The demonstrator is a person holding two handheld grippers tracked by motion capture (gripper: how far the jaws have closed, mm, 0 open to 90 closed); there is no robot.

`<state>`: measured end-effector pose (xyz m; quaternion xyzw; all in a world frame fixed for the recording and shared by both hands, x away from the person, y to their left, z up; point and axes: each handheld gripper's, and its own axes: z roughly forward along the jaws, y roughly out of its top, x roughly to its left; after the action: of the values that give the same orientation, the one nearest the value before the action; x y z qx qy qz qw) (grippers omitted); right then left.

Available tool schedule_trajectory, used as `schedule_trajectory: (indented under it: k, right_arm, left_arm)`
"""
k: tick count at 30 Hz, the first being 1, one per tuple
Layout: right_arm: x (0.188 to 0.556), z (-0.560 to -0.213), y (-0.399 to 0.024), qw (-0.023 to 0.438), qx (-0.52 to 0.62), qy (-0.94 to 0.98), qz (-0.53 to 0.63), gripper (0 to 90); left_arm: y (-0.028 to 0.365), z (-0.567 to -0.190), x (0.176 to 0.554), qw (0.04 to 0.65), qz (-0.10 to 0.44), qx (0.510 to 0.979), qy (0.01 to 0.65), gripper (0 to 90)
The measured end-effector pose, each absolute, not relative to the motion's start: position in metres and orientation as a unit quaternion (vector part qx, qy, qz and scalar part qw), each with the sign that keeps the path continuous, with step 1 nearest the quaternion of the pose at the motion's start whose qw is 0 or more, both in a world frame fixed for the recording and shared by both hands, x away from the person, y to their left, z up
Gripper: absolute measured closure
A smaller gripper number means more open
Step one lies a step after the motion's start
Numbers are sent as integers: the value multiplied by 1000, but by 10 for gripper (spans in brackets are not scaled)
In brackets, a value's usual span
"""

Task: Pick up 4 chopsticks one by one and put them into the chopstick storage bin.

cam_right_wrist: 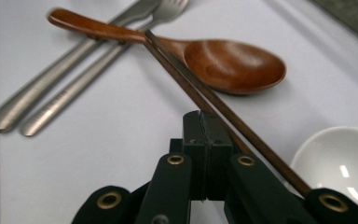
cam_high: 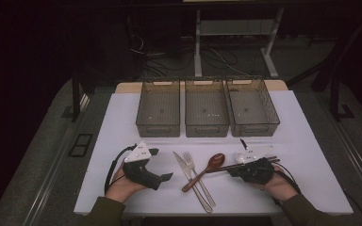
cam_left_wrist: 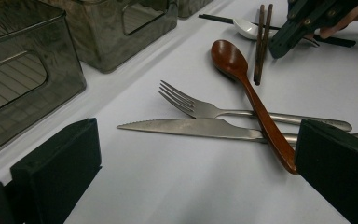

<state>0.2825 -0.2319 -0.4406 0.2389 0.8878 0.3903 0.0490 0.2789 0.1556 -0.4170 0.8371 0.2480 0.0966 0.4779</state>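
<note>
A pair of slim dark-brown wooden chopsticks (cam_right_wrist: 200,93) lies on the white tabletop (cam_high: 122,122), side by side, touching. In the high view their long axis runs roughly left to right, tips resting against the glossy brown wooden spoon (cam_high: 212,164) — far ends beside a white ceramic spoon (cam_high: 243,157). The right claw (cam_right_wrist: 200,126) lies low over them, clenched, with nothing between the pads. The left claw (cam_high: 161,165) is released, jaws wide apart, hand resting on the tabletop.
</note>
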Motion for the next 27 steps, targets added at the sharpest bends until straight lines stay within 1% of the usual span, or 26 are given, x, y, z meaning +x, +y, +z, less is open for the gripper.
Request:
schedule_trajectory:
  k: [4,10,11,14,15,16,18,22,27]
  right_arm:
    - [285,-428,-242,46,237,887,394,843]
    - [298,-411,-270,55,251,888,381,742]
    - [302,-407,-278,61,252,893,367,712]
    - [307,-403,-285,62,250,898,357,695]
    - [312,-400,-291,60,250,903,345,661]
    - [312,-400,-291,60,250,903,345,661]
    - [315,-401,-294,56,243,908,335,600]
    - [320,-409,-297,48,232,916,324,541]
    - [326,-417,-293,41,206,924,318,503]
  left_arm:
    - [156,-417,279,480,96,835,250,0]
    - [155,-417,279,481,96,835,249,0]
    - [155,-417,279,481,96,835,249,0]
    - [154,-417,279,481,95,835,249,0]
    - [154,-417,279,481,95,836,248,0]
    - [154,-417,279,480,95,836,248,0]
    - [153,-417,279,480,94,836,247,0]
    - [153,-418,279,478,93,838,247,0]
    - [153,-418,279,479,93,838,246,0]
